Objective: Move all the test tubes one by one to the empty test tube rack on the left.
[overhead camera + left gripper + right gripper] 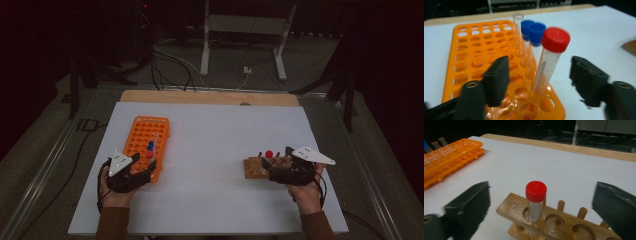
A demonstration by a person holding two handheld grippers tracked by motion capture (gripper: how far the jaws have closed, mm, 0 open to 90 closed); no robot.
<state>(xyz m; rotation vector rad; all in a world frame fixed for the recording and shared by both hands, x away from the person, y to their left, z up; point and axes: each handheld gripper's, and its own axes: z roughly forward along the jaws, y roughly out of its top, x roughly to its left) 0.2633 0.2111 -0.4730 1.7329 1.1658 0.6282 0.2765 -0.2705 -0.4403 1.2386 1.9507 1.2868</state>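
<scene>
We set left gripper point(539, 82) jaws apart astride red-capped tube point(550, 60) in orange rack point(469, 57), ready to grasp. Right gripper point(539, 207) jaws apart around second red-capped tube point(535, 200) seated upright in wooden rack point(549, 220).

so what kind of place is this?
Likely a lab-style recording bench: an orange tube rack with capped tubes, a wooden rack holding a red-capped tube, on a white table, cables on the floor behind.
</scene>
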